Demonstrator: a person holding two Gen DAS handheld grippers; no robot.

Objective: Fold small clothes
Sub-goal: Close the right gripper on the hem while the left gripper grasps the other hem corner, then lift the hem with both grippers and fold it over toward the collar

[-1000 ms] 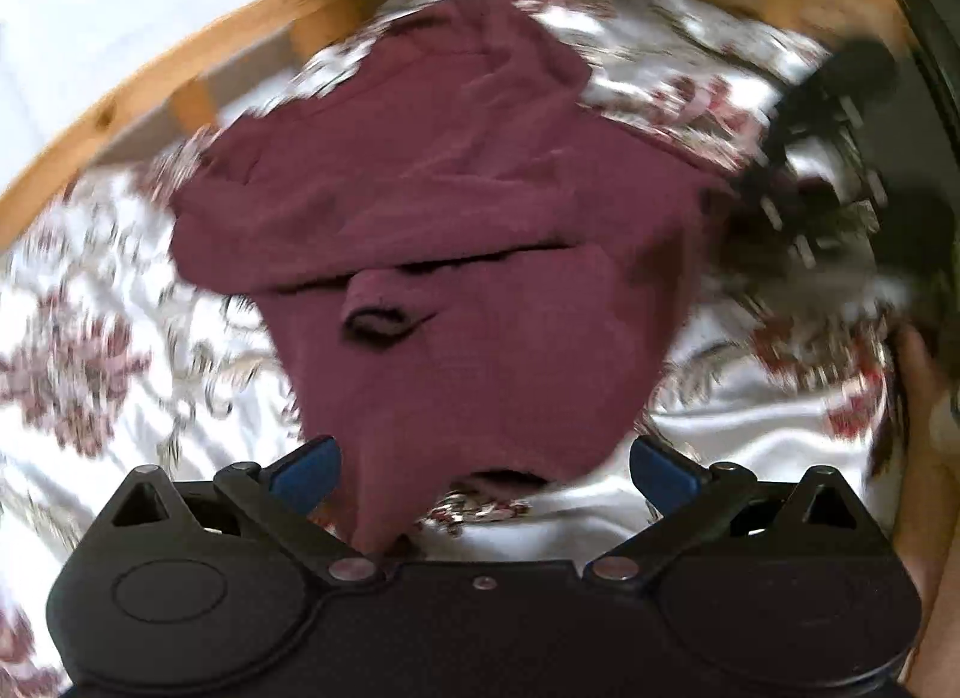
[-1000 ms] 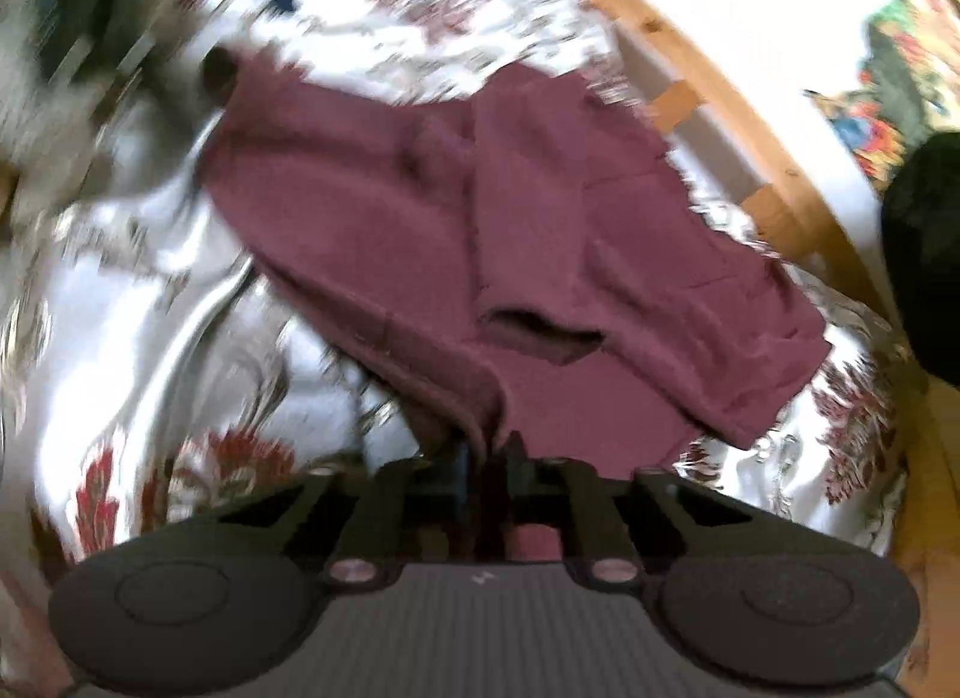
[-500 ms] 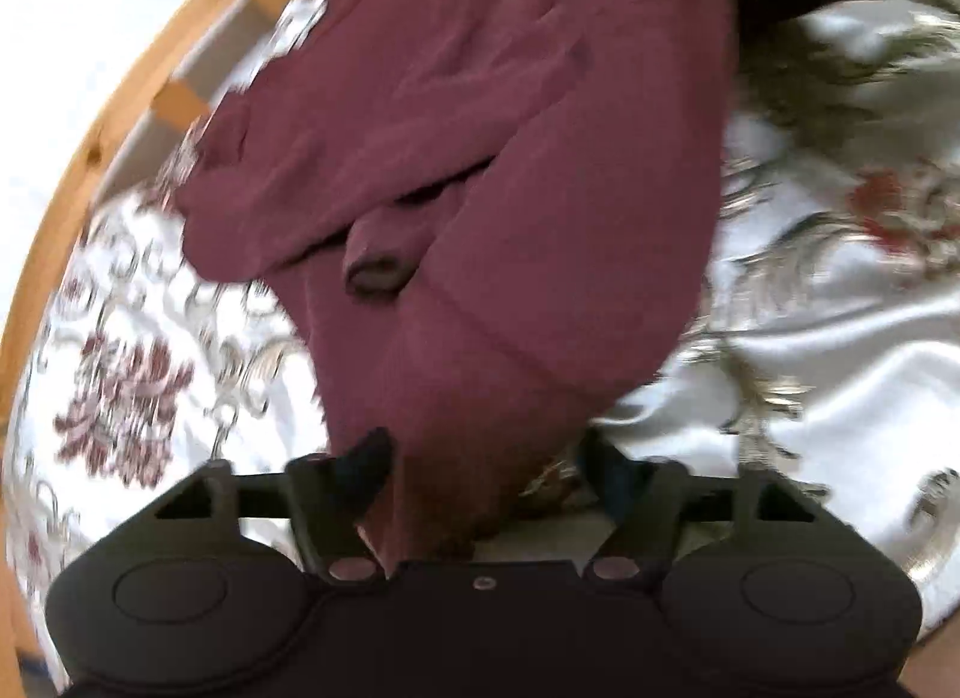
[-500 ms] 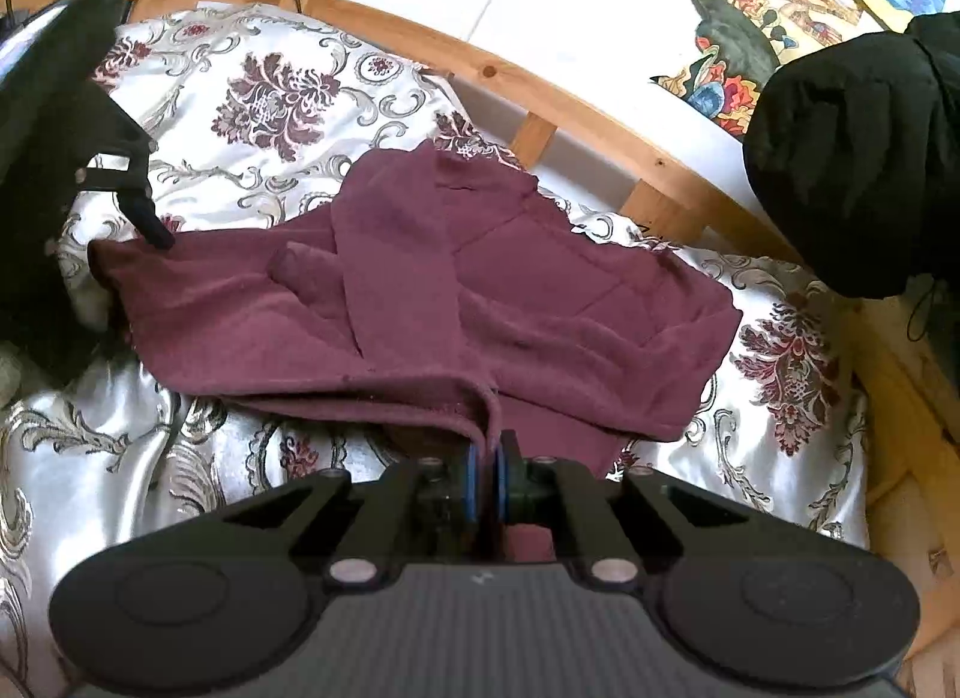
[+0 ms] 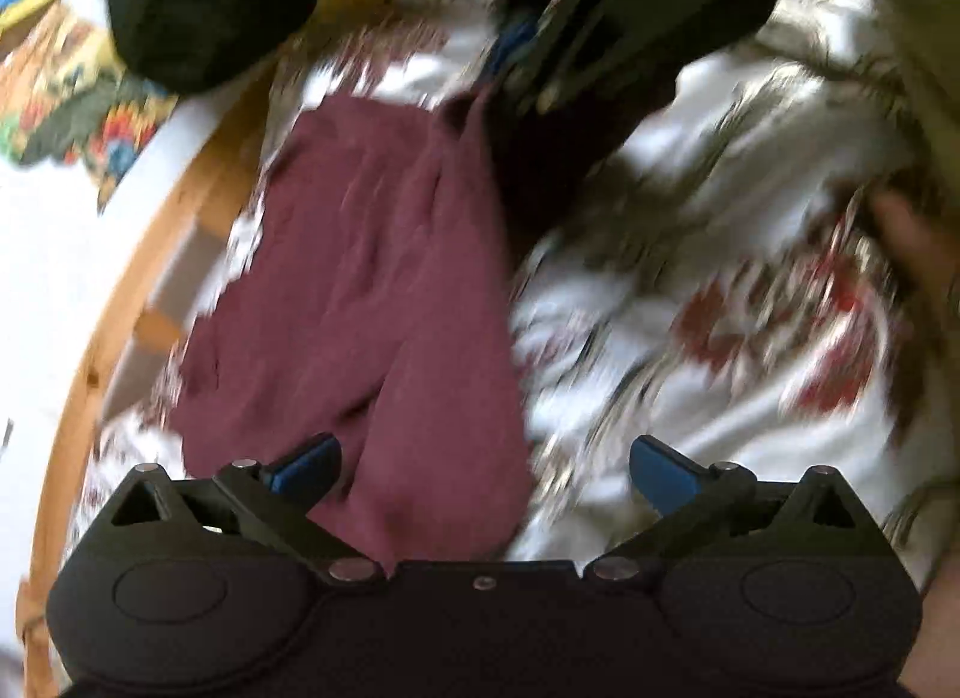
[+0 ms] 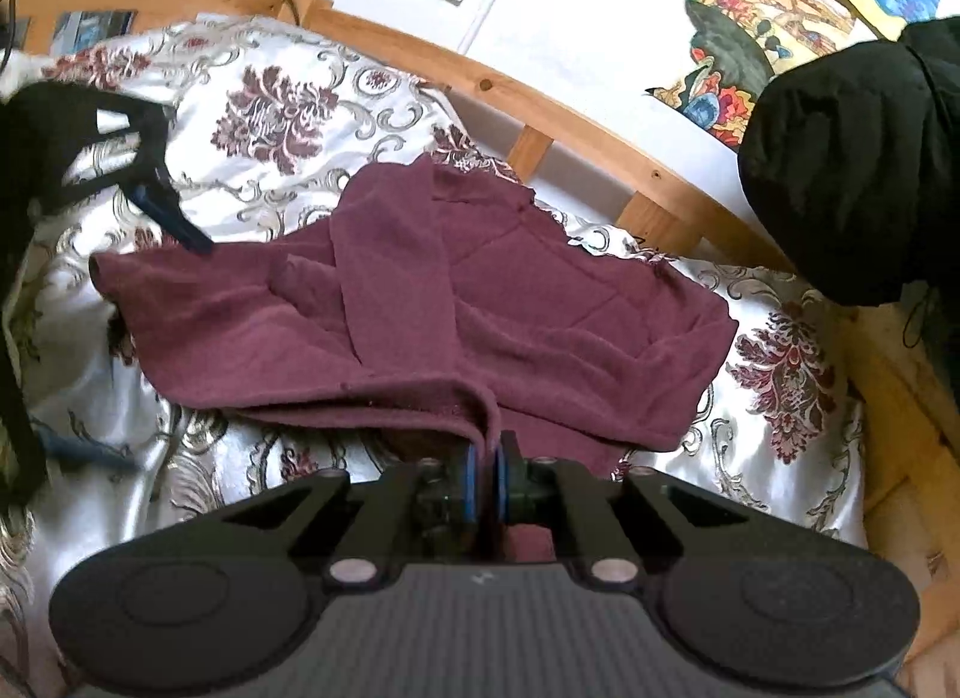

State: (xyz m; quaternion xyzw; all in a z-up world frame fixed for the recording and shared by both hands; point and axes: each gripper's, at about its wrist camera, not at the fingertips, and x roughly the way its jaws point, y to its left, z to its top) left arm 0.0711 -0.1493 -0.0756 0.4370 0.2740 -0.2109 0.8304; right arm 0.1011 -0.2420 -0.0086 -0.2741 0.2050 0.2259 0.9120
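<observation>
A maroon knit garment (image 6: 480, 302) lies partly folded on the bedspread, one sleeve laid across its body. My right gripper (image 6: 486, 476) is shut on its near hem and holds that edge lifted. In the blurred left wrist view the garment (image 5: 372, 290) runs from the far side down under my left gripper (image 5: 483, 467). Its jaws are opening and stand wide, the blue pads off the cloth. One of its fingertips (image 6: 180, 224) hovers over the garment's far left corner. The right gripper (image 5: 516, 62) shows dark at the garment's far end.
A white satin bedspread (image 6: 288, 110) with dark red flowers covers the bed. A curved wooden rail (image 6: 540, 116) borders it below a white wall with drawings (image 6: 762, 26). A black bundle (image 6: 852, 158) hangs at the right. A hand (image 5: 912, 242) shows at the right edge.
The left gripper narrowed around the garment's edge, then spread wide again and swung sideways with a roll. The right gripper stayed shut on the hem and lifted it slightly.
</observation>
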